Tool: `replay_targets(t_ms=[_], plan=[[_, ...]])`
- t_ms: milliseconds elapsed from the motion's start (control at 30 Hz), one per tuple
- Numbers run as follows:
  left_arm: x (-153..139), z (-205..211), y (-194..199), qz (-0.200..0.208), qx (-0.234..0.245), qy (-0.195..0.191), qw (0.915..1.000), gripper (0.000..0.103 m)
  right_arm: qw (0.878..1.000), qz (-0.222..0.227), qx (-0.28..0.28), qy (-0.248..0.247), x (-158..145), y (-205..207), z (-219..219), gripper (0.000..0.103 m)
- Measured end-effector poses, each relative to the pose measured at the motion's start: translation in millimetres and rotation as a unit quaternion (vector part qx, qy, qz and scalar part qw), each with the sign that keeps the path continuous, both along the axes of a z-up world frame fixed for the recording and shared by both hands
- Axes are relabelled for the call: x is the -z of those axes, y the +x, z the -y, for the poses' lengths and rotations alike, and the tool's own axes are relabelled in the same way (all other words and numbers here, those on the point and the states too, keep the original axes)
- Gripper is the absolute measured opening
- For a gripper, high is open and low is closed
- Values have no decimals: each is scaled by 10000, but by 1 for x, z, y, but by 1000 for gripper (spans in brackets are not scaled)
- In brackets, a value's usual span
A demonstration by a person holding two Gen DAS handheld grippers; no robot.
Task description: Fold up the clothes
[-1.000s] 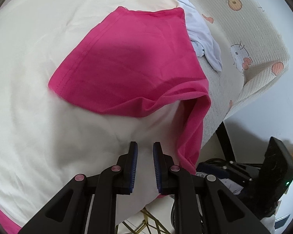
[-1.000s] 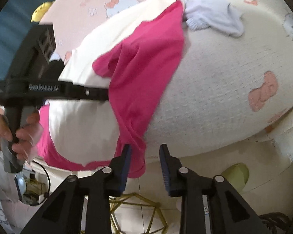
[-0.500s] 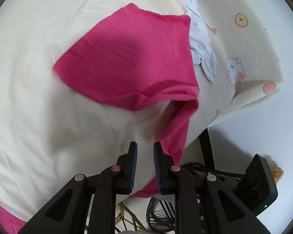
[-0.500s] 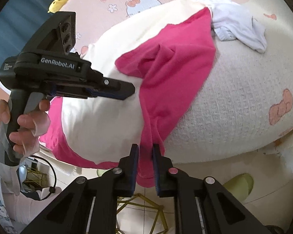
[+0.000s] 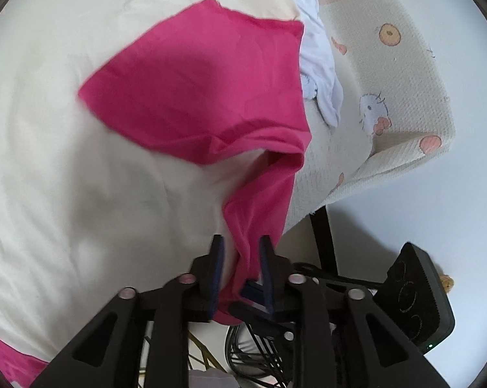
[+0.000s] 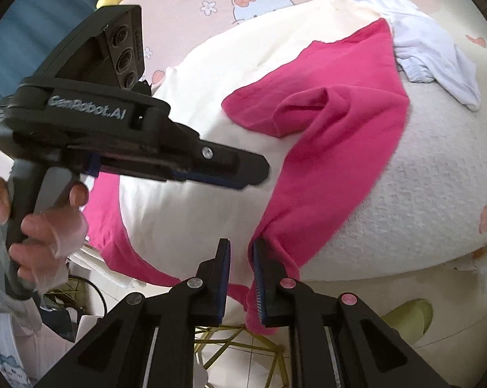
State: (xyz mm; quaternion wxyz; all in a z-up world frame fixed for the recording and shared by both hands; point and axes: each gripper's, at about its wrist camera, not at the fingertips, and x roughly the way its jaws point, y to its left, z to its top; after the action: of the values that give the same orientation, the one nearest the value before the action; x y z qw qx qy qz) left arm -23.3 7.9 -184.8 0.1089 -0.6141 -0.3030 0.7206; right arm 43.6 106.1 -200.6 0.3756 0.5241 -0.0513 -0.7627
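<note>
A cream and hot-pink shirt lies spread on the bed. Its cream body point(image 5: 81, 168) fills the left wrist view, and a pink sleeve point(image 5: 211, 97) is folded over it with the sleeve's end hanging off the bed edge. My left gripper point(image 5: 240, 252) is open with that hanging pink cloth between its jaws. In the right wrist view my right gripper point(image 6: 241, 258) is open a little, and the pink sleeve point(image 6: 334, 148) runs down beside its right finger. The left gripper's body point(image 6: 120, 135), held in a gloved hand, points toward the sleeve.
A small white garment point(image 6: 431, 55) lies crumpled past the sleeve, also seen in the left wrist view point(image 5: 321, 71). The bed has a textured cream cover with cartoon prints point(image 5: 389, 103) and a pink printed sheet point(image 6: 243, 3). Below the edge are cables, a black device point(image 5: 411, 297) and gold wire frame point(image 6: 237, 346).
My left gripper moved right from over the cream body to the hanging pink sleeve end and opened around it. My right gripper narrowed, then opened slightly, and came closer to the sleeve.
</note>
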Motion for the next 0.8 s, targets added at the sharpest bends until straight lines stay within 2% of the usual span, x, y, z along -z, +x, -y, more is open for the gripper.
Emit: replay_targets(t_ms=[33, 67, 133, 233, 333, 400, 467, 533, 733, 767, 800], plan=[[1, -3, -1, 6, 9, -15, 10000, 37, 10000, 38, -30, 26, 2, -2, 3, 12], [2, -5, -2, 3, 18, -24, 10000, 40, 9999, 76, -59, 51, 4, -3, 7, 12], [2, -12, -5, -79, 49, -105, 9999, 40, 9998, 143, -117, 110, 8, -6, 13, 12], [1, -22, -10, -303, 146, -733, 9967, 40, 9995, 123, -167, 257, 10, -4, 16, 13], [7, -32, -13, -390, 432, -1202, 9910, 40, 9998, 131, 2, 173, 5, 0, 1, 13], [7, -34, -12, -512, 422, -1260, 9898, 40, 9997, 147, 166, 76, 1, 3, -13, 13], [8, -36, -11, -558, 466, -1390, 9876, 33, 9992, 155, 370, 39, -1, 4, -28, 13], [8, -36, -9, -575, 534, -1517, 9853, 33, 9978, 190, 634, 52, 1, 5, -45, 13], [8, -39, -9, -580, 663, -1716, 9812, 32, 9949, 315, 898, 337, 7, 0, -56, 14], [8, -40, -9, -586, 676, -1736, 9808, 32, 9953, 295, 866, 312, 6, 1, -54, 16], [8, -40, -8, -595, 680, -1741, 9806, 32, 9957, 285, 826, 315, 7, 1, -52, 26]])
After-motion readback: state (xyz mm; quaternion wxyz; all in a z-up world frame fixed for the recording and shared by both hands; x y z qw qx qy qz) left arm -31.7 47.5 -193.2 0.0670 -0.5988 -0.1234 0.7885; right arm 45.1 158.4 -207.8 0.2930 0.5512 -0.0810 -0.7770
